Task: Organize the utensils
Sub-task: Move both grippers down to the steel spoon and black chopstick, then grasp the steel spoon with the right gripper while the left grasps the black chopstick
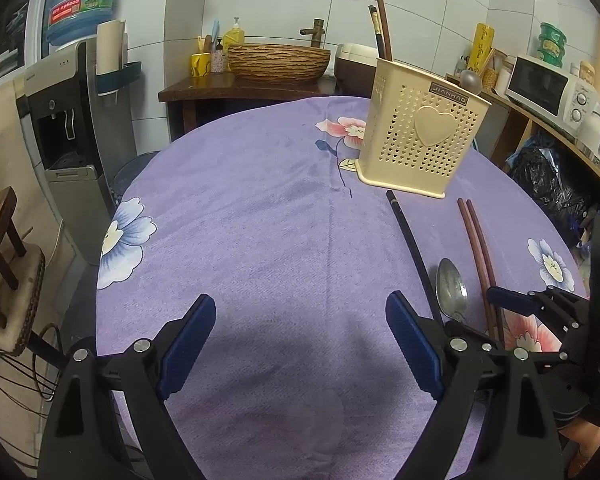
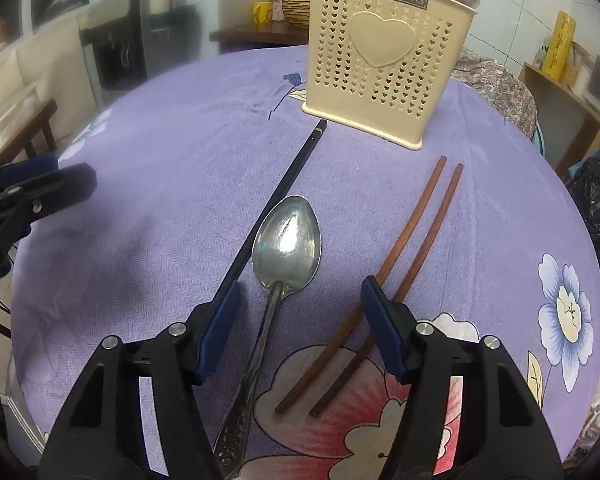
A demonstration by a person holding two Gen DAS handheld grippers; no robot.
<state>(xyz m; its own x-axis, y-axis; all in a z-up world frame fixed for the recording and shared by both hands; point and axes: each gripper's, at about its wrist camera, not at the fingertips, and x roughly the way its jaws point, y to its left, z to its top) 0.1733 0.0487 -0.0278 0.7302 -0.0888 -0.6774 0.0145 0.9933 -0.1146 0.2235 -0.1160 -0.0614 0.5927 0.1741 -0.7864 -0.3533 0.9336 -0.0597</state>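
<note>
Table: round top under a purple flowered cloth [image 2: 160, 208], spreading beneath both sets of jaws.
Holder: cream perforated utensil holder [image 2: 380, 68] with a raised heart, upright, well ahead of the right jaws; a spoon bowl and chopstick ends poke from its top.
Left gripper [image 1: 300, 344]: jaws wide, nothing between them, only bare cloth below.
Right gripper [image 2: 300, 328]: jaws partly open, not pressing on anything.
Brown chopsticks [image 2: 412, 248]: a pair lying side by side, passing under the right-hand finger.
Black chopstick [image 2: 284, 184]: single, running ahead from the left-hand finger.
Spoon [image 2: 286, 240]: metal, flat on the cloth, handle between the right gripper's jaws, bowl just ahead.
</note>
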